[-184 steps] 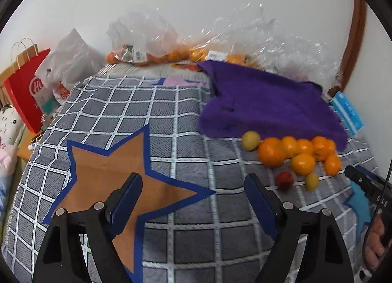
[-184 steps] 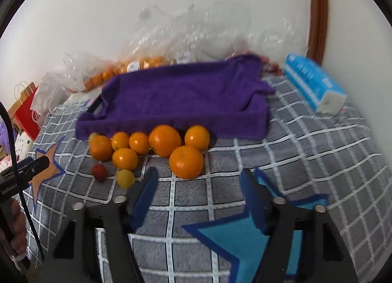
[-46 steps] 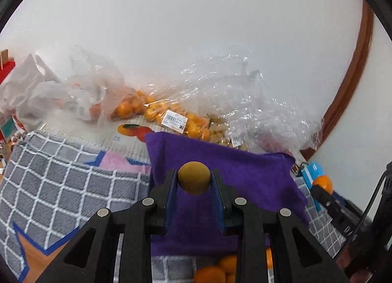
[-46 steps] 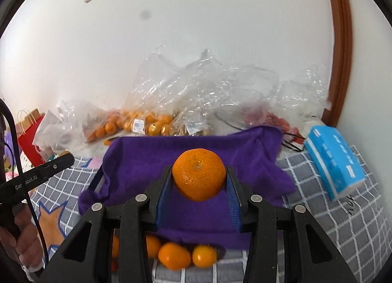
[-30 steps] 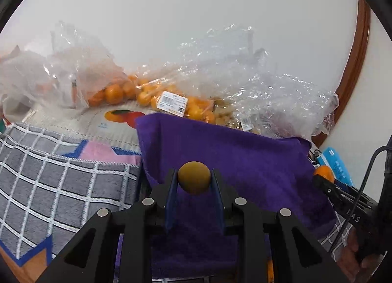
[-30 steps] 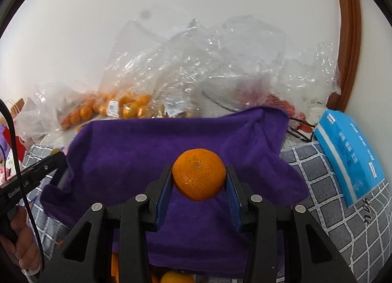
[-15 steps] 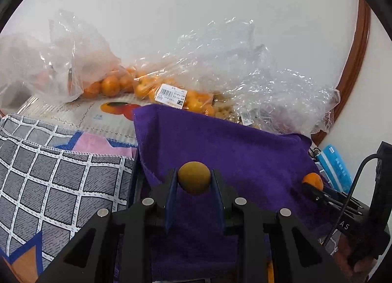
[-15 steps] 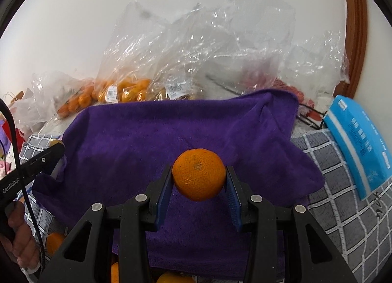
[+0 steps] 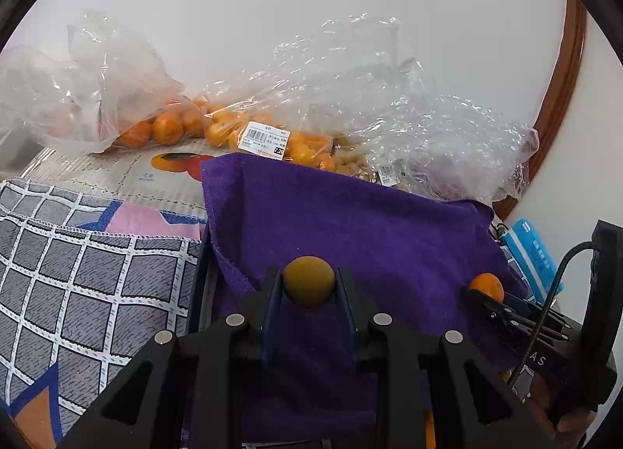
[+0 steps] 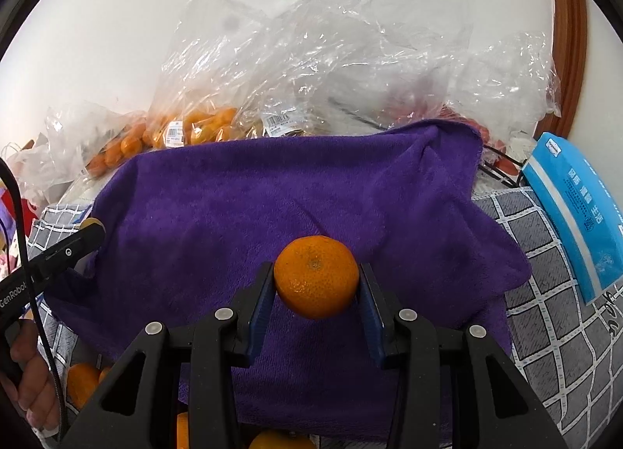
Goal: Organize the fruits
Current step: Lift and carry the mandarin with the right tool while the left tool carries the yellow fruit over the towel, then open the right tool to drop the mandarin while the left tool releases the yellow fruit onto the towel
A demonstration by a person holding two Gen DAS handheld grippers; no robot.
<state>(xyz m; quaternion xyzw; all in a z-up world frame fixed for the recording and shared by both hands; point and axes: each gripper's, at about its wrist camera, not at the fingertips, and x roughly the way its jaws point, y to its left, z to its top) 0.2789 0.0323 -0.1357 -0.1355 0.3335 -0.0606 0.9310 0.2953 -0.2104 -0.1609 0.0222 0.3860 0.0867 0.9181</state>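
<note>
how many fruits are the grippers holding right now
2. The right gripper is shut on an orange and the left gripper on a small yellow fruit, both above the purple towel. More fruit lies loose below, partly hidden.

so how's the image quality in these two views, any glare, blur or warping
Left wrist view: sharp, dark fisheye corners, door frame bowed, glare on plastic bags. Right wrist view: sharp too, soft even light, orange in the right tongs crisp, grid cloth lines curve.

bright, even light | soft shadows | sharp | fisheye-warped edges
</note>
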